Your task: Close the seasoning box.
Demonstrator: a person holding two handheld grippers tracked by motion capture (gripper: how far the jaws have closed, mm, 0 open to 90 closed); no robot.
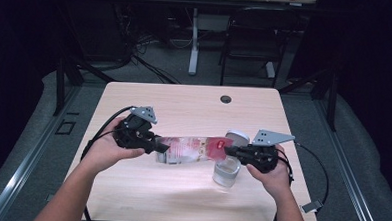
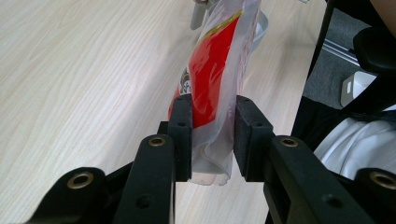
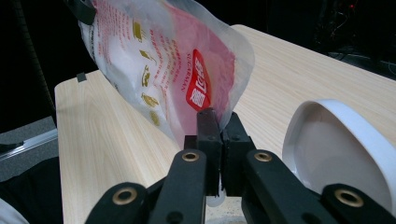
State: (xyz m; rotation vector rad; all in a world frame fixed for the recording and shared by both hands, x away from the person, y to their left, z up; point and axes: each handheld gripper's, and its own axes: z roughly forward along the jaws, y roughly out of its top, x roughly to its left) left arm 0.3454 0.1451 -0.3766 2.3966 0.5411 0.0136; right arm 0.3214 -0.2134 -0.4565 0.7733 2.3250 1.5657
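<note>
Light wood-grain counter [image 1: 184,105], rounded corners, dark cable grommet [image 1: 226,99] near the far edge. Grey carpeted floor [image 1: 155,71] around it. Behind: a second desk on a white pedestal leg [image 1: 194,40], a black chair [image 1: 252,40] beside it, loose cables [image 1: 137,43] on the floor. Surroundings dark; the counter brightly lit.

Wooden table [image 1: 184,105] (round grommet hole [image 1: 226,99]), black chair [image 1: 252,38] behind.
</note>
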